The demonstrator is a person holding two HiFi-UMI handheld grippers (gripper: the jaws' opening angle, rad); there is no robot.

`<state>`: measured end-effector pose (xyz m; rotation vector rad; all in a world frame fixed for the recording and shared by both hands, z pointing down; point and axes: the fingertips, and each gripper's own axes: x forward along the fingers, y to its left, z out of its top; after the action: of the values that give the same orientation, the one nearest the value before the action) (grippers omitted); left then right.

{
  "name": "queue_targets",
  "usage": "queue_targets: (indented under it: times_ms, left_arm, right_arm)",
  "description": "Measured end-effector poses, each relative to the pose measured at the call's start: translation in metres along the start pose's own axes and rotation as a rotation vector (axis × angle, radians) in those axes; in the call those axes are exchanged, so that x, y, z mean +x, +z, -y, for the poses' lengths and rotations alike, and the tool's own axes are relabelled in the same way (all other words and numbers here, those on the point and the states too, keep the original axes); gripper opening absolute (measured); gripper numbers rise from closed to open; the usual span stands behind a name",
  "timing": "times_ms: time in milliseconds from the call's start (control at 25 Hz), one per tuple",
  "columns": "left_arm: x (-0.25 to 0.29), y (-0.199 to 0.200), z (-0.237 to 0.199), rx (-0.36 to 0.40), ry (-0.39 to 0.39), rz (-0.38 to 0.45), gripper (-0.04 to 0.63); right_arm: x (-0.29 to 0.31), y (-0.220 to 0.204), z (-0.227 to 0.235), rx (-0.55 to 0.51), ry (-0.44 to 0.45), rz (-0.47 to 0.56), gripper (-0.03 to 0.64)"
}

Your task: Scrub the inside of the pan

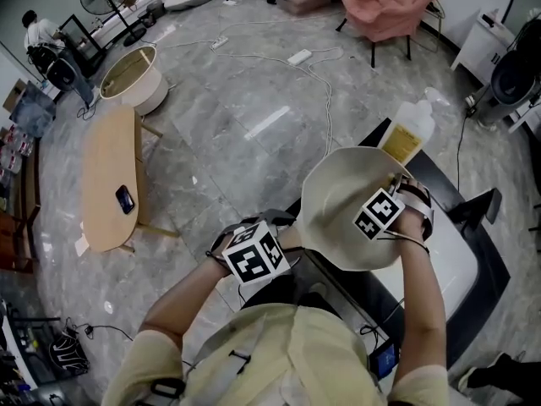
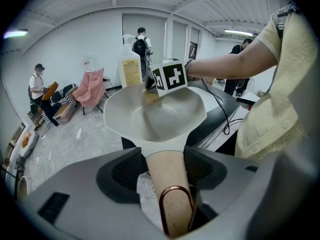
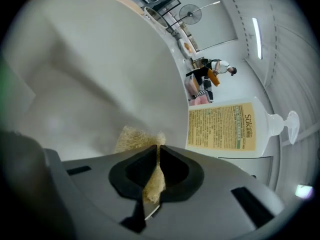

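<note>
A cream pan (image 1: 338,214) is held up above the worktop, its inside turned toward the left gripper view (image 2: 150,116). My left gripper (image 2: 166,166) is shut on the pan's beige wooden handle (image 2: 167,186), which ends in a copper ring. My right gripper (image 3: 157,156) is shut on a tan sponge (image 3: 135,139). The sponge is pressed against the pan's inner wall (image 3: 90,74) near the far rim, and it also shows in the left gripper view as a sponge (image 2: 150,96) below the right gripper's marker cube (image 2: 169,76).
A soap bottle with a yellow label (image 1: 410,134) stands just beyond the pan on the black-and-white worktop (image 1: 461,265). On the floor are an oval wooden table (image 1: 110,180), a round tub (image 1: 131,74), cables (image 1: 313,74) and a pink armchair (image 1: 385,2). People (image 2: 141,39) stand at the back.
</note>
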<state>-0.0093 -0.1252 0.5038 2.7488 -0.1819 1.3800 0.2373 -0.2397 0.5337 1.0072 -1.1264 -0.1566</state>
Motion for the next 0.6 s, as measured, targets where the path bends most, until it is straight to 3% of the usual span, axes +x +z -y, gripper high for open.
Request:
queue_targets:
  times_ms: [360,600]
  left_arm:
    - [-0.002,-0.001,0.003,-0.004,0.002,-0.002,0.275]
    - [-0.002,-0.001,0.003,-0.001,0.002,-0.012,0.275]
  right_arm:
    - [-0.020,-0.028,-0.044,-0.095,0.207,-0.102,0.032]
    - [-0.037,-0.039,-0.069,-0.172,0.344,-0.106,0.032]
